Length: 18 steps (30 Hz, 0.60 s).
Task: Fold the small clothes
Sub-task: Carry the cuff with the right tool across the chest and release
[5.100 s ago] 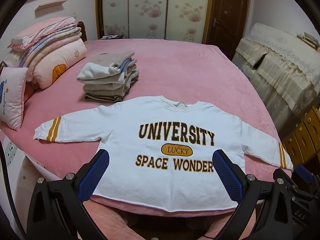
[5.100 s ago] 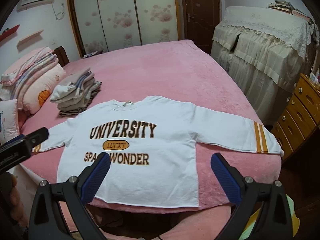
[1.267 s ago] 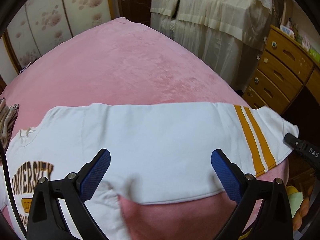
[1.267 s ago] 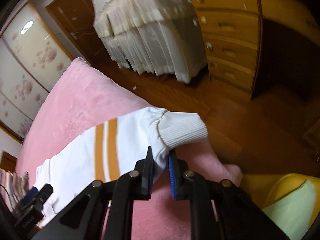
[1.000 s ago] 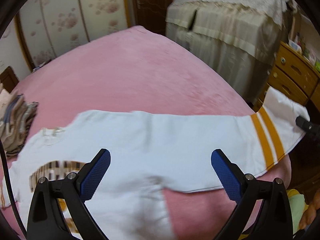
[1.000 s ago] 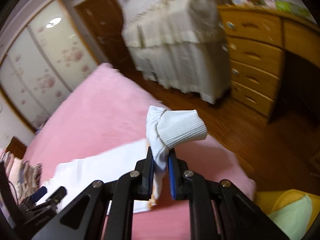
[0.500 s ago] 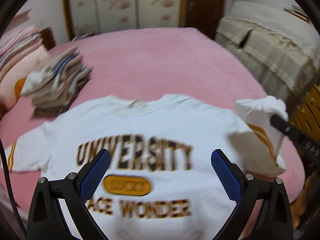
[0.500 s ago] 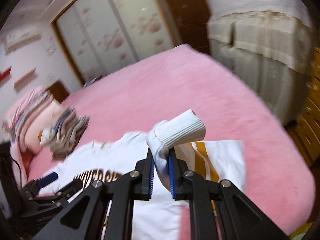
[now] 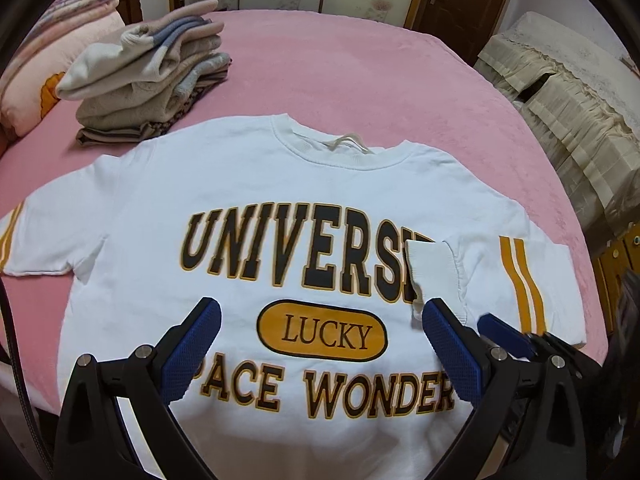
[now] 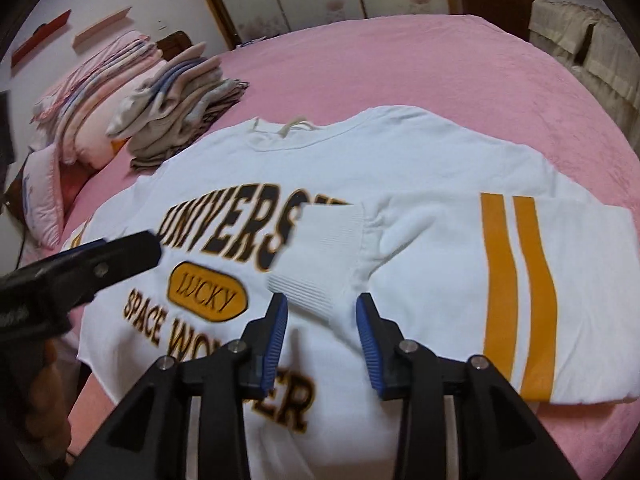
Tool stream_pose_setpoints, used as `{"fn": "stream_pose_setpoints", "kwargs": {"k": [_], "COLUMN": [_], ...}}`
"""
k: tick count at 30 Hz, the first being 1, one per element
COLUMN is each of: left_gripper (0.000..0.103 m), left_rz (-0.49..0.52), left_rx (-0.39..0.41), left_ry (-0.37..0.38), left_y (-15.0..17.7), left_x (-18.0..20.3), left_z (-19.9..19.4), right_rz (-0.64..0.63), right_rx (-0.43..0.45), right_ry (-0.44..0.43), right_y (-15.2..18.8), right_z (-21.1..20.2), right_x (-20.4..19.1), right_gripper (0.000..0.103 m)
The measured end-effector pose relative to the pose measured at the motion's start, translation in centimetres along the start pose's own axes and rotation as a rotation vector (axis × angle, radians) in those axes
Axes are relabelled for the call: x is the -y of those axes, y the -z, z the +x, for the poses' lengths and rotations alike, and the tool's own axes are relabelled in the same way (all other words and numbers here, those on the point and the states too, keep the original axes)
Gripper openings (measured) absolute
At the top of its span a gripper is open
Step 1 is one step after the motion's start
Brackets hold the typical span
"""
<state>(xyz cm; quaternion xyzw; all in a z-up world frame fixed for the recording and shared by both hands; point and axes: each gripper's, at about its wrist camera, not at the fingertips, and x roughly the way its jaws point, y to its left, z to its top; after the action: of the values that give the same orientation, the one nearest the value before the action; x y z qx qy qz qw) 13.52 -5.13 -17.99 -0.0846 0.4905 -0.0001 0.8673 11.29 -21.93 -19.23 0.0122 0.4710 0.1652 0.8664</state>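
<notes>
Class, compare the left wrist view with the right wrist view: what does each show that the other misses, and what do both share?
Only the left wrist view shows the sweatshirt's spread-out striped sleeve, the whole word WONDER, a dark door and the left tool's wide gap.

Only the right wrist view shows wall shelves, a hand and the right tool, open just short of the cuff.

Both show the sleeve folded across the chest, the pile of folded clothes and the pink bed.
</notes>
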Motion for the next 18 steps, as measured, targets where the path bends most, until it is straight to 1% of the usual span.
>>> {"fn": "stream_pose_setpoints", "kwargs": {"k": [5,6,7,8,9,10,13,15,18], "left_gripper": [0.1,0.094,0.083,0.078,0.071,0.069,0.069,0.069,0.069], "left_rz": [0.015,0.014,0.008,-0.003,-0.013,-0.035,-0.098,-0.134,-0.195], "left_rx": [-0.038,-0.053,-0.076,-0.112,-0.137,-0.166,-0.21,-0.234,-0.269], "left_ry": [0.067,0.092,0.127,0.175,0.204,0.239,0.332,0.384,0.432], "left_y": [0.0,0.1,0.2,0.3,0.4,0.5,0.8,0.8,1.0], "left_x": [0.7,0.8,1.0,1.1,1.2,1.3,1.6,1.9,2.3], "left_z": [1.3,1.7,2.2,3.0,3.5,4.1,5.5,6.4,7.8], "right_rz": [-0.017,-0.009,-0.001,0.006,0.022,0.033,0.097,0.137,0.19], "right_rx": [0.031,0.04,0.046,0.049,0.056,0.057,0.055,0.047,0.044], "right_ry": [0.042,0.057,0.068,0.074,0.09,0.097,0.121,0.121,0.122], "right_y": [1.0,1.6,2.0,2.1,2.7,2.8,3.8,4.2,4.8], "right_z": [-3.1,-4.0,-4.7,-5.0,-5.8,-6.1,-6.8,-6.9,-7.0], "right_x": [0.2,0.6,1.1,1.3,1.9,2.3,4.0,5.0,6.4], "right_gripper": [0.036,0.036,0.036,0.036,0.036,0.036,0.036,0.036,0.036]}}
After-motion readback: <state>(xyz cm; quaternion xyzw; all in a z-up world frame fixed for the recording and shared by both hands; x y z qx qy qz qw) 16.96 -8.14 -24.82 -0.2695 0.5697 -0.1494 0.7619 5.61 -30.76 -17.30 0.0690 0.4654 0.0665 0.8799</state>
